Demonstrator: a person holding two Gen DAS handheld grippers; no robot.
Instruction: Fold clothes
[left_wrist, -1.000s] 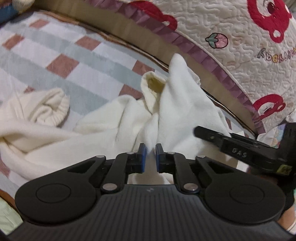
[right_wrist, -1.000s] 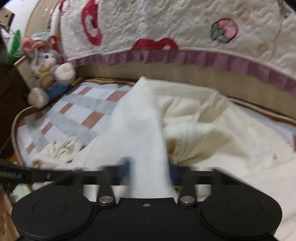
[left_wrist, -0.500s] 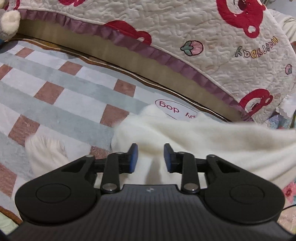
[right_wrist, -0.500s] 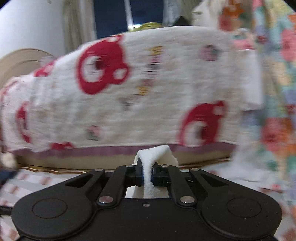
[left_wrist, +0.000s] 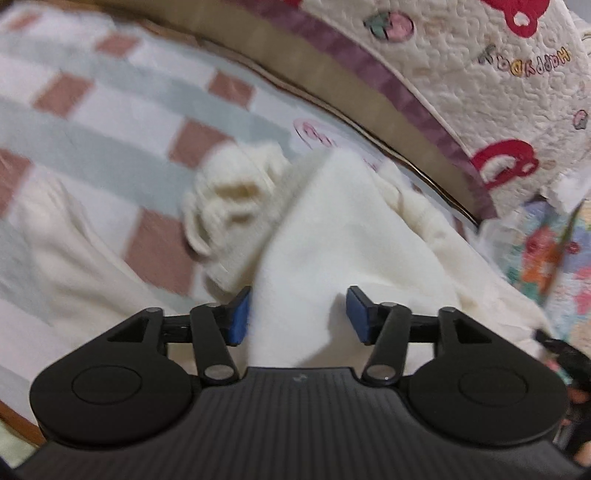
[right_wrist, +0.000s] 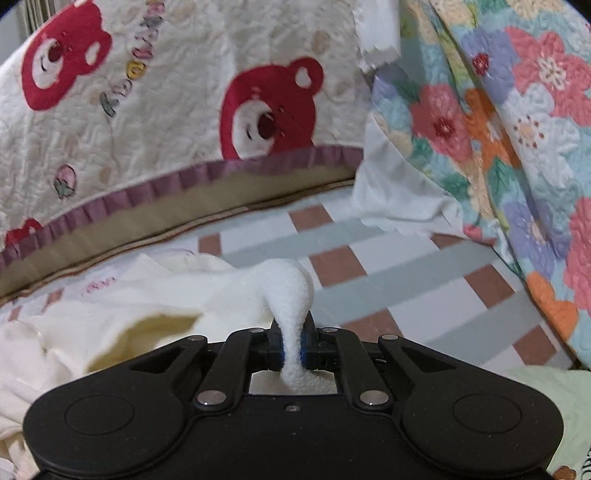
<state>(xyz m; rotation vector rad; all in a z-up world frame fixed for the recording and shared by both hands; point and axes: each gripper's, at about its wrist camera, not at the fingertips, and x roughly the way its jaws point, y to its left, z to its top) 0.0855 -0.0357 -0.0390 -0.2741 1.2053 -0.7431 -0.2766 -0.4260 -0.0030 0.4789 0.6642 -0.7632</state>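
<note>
While the left claw (left_wrist: 297, 314) is opening with the cream fleece garment (left_wrist: 343, 229) loose between its pads, the right claw (right_wrist: 291, 349) pinches a fold; pulling onward could drag the garment askew across the bed (right_wrist: 388, 266).

Bear-print quilt (right_wrist: 155, 110), checked sheet (left_wrist: 110, 122), perhaps floral quilt (right_wrist: 498, 122)

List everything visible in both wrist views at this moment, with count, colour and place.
cream garment: one, off-white, crumpled on the checked sheet
checked sheet: one, white, grey and brown, covering the bed
bear quilt: one, cream with red bears, behind the sheet
floral quilt: one, multicoloured, right of the bear quilt
left gripper: black, blue pads, jaws opening, garment fold between them
right gripper: black, pinching a garment fold
</note>
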